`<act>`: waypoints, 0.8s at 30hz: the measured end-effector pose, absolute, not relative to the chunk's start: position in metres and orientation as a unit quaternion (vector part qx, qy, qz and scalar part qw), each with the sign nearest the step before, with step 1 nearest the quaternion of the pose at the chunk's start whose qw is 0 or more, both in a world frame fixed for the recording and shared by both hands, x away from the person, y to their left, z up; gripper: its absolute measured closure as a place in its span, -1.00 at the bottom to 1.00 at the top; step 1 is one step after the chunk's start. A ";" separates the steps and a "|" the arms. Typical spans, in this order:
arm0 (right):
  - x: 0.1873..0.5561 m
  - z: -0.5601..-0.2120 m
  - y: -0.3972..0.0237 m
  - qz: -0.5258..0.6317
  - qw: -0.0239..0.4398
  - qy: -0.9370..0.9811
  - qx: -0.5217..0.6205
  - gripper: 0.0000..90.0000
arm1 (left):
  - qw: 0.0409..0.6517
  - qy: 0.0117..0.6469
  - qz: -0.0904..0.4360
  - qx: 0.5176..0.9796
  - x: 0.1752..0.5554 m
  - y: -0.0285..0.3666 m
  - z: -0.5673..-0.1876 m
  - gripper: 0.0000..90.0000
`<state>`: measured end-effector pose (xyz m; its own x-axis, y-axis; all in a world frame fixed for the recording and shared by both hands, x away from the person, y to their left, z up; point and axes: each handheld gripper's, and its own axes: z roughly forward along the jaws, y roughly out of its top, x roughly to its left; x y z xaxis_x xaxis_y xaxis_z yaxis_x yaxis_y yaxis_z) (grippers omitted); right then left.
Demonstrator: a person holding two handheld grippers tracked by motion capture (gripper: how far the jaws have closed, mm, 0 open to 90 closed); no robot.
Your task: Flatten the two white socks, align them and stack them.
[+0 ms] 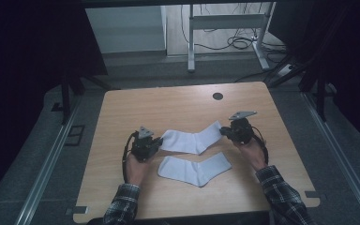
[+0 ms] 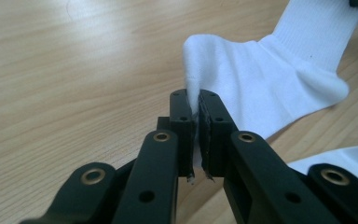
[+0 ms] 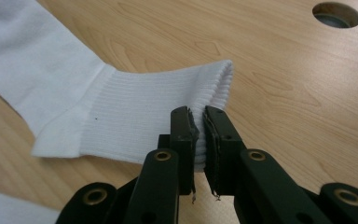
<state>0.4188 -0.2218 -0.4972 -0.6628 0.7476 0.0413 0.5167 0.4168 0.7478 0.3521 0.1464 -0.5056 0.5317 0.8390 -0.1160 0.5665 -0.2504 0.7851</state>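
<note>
Two grips set: my left gripper (image 2: 194, 105) clamped on toe of far sock (image 1: 192, 139), right gripper (image 3: 198, 121) clamped on its cuff. Lift both ends evenly, keep cloth taut, lower squarely onto near sock (image 1: 194, 168) on table (image 1: 168, 105).

A second white sock (image 1: 194, 170) lies flat on the wooden table (image 1: 178, 105), near the front edge. A round cable hole (image 1: 218, 96) sits near the table's far edge. Beyond it, on the floor, stand a white metal frame (image 1: 227, 21) and tangled black cables (image 1: 241, 43).
</note>
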 end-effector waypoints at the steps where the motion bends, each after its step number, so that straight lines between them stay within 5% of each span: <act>1: 0.419 -0.497 -0.222 0.382 0.151 0.828 0.382 0.82 | 0.410 0.455 0.166 0.773 0.352 0.146 -0.506 0.88; 24: 0.339 -0.474 -0.239 0.432 0.133 0.820 0.352 0.83 | 0.442 0.428 0.142 0.775 0.282 0.159 -0.484 0.88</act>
<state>0.3390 -0.2394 -0.4742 -0.7167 0.6920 0.0866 0.4626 0.3788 0.8016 0.2818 0.1590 -0.4837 0.5932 0.7893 -0.1582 0.5379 -0.2425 0.8073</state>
